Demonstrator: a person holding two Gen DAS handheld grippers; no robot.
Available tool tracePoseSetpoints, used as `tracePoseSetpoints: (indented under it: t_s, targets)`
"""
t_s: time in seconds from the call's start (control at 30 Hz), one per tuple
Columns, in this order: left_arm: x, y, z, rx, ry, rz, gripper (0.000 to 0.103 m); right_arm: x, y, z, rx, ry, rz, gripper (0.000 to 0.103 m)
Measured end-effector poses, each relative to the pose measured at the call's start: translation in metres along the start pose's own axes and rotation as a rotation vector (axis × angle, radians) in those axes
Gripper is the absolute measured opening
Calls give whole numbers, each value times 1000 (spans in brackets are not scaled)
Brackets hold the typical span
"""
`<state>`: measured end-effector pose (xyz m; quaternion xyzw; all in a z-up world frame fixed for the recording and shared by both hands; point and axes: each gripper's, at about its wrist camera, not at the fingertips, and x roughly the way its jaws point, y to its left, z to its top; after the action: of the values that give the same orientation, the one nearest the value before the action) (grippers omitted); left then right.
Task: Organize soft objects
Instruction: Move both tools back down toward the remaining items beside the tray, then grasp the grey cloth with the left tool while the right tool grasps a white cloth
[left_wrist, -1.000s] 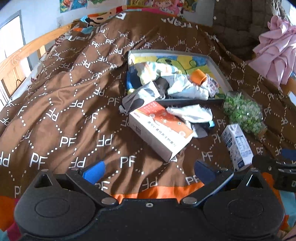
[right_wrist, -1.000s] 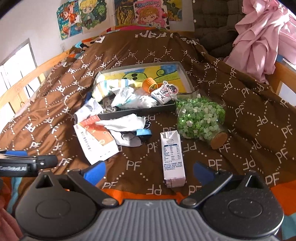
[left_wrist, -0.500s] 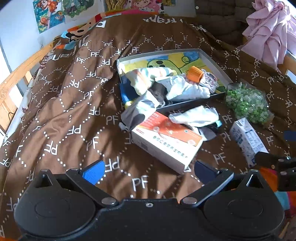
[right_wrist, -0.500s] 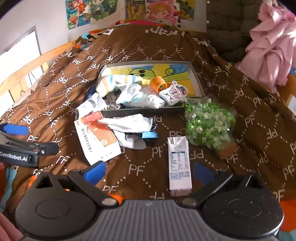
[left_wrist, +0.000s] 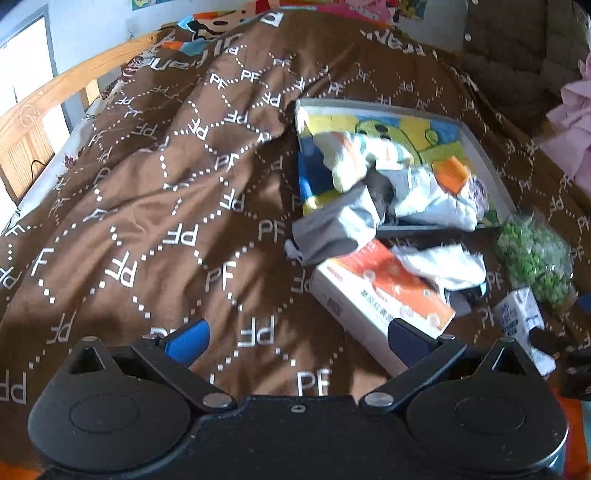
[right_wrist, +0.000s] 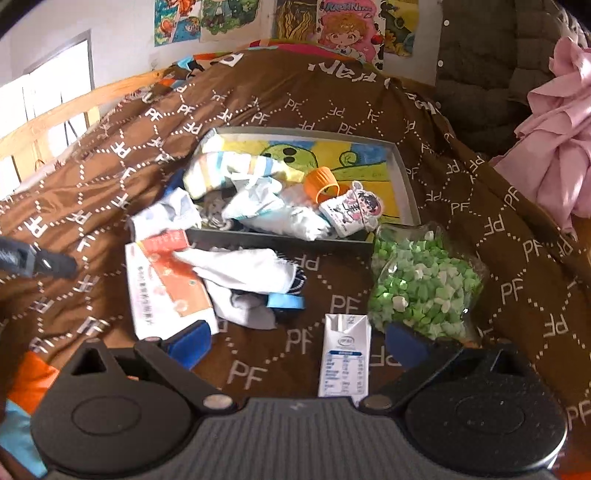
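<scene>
A shallow grey tray (left_wrist: 491, 166) (right_wrist: 404, 173) with a cartoon picture inside lies on the brown bedspread, holding rumpled socks and cloths (left_wrist: 354, 162) (right_wrist: 229, 173). A grey sock (left_wrist: 332, 229) hangs over its near left corner. More white and grey socks (right_wrist: 243, 273) (left_wrist: 443, 266) lie in front of the tray, partly on a red-and-white box (left_wrist: 376, 299) (right_wrist: 166, 280). My left gripper (left_wrist: 295, 339) is open above the bedspread, left of the box. My right gripper (right_wrist: 295, 343) is open, with the milk carton (right_wrist: 345, 358) between its fingers, not touching.
A clear bag of green and white pieces (right_wrist: 421, 284) (left_wrist: 532, 251) lies right of the tray. An orange cup (right_wrist: 321, 182) and a small printed pouch (right_wrist: 351, 210) sit in the tray. A wooden bed rail (left_wrist: 48, 107) runs on the left; pink cloth (right_wrist: 554, 147) hangs at the right.
Both grippers have moved forward toward the tray and socks, so the objects look larger. The left view has swung left. Both stay open with nothing held.
</scene>
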<state>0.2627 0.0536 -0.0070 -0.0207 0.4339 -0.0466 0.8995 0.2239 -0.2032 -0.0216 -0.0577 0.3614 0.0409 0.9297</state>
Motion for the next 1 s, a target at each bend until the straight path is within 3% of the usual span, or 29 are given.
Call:
tracePoseSetpoints:
  t_s: [0.2,0.6,0.8,1.0]
  targets:
    - [4,-3,4,11,-37,-32,102,15,-1,4,-30,-33,67,103]
    - [35,-17,22,98,-158,-57,102,36,22,9,-222,-129,109,103]
    - [59,-13,33,66,-209,-116,102,51,25,16,-213,-166,135,101]
    - [86,-19,46,96,-223,-176,96,75,33,24,-201,-146,162,91]
